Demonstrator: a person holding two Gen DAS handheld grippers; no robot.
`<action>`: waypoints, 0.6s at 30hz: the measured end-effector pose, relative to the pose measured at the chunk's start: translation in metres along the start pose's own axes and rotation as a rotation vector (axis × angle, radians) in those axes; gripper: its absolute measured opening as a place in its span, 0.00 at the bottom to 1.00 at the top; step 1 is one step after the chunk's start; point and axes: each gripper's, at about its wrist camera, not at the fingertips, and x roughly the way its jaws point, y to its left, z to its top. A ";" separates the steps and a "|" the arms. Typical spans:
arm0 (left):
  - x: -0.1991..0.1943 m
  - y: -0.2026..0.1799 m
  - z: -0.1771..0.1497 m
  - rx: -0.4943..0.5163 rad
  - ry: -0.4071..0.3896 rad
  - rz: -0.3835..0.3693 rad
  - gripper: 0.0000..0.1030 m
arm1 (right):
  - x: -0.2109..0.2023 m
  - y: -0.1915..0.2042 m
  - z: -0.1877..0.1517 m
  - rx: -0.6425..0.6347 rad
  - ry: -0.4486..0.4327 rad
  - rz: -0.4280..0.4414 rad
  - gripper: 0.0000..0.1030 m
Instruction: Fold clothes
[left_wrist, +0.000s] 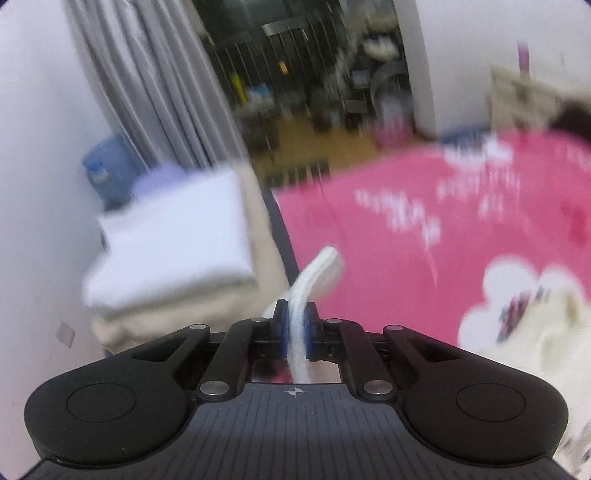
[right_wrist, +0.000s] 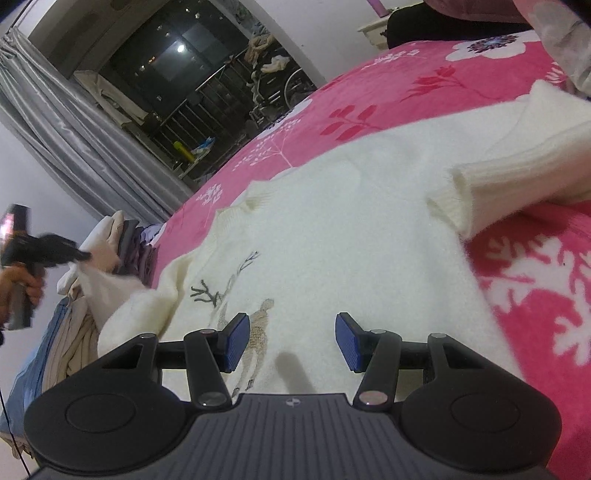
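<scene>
A cream knitted sweater (right_wrist: 332, 229) with a stitched deer figure lies spread on the pink floral bedspread (right_wrist: 424, 85). Its ribbed sleeve (right_wrist: 517, 173) is folded across at the right. My right gripper (right_wrist: 291, 338) hovers open just above the sweater's front, blue pads apart, nothing between them. In the left wrist view, my left gripper (left_wrist: 295, 332) is shut on a white ribbed edge of the sweater (left_wrist: 317, 269), which sticks up past the pads. The left gripper (right_wrist: 44, 251) also shows at the far left in the right wrist view, held by a hand beside the bed's edge.
A stack of folded clothes (left_wrist: 177, 236) in white and cream sits left of the bed. More folded garments (right_wrist: 125, 243) lie along the bed's edge. Grey curtains (left_wrist: 147, 81) hang behind, with a dark cluttered room and metal rack (right_wrist: 207, 99) beyond.
</scene>
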 end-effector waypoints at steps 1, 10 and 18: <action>-0.014 0.007 0.006 -0.027 -0.042 0.006 0.06 | -0.001 0.000 0.000 0.003 -0.001 0.000 0.53; -0.103 0.069 0.037 -0.227 -0.260 0.142 0.06 | -0.017 0.007 0.003 0.011 -0.036 0.004 0.53; -0.131 0.077 0.018 -0.330 -0.278 -0.015 0.06 | -0.028 0.009 0.008 0.031 -0.068 0.002 0.53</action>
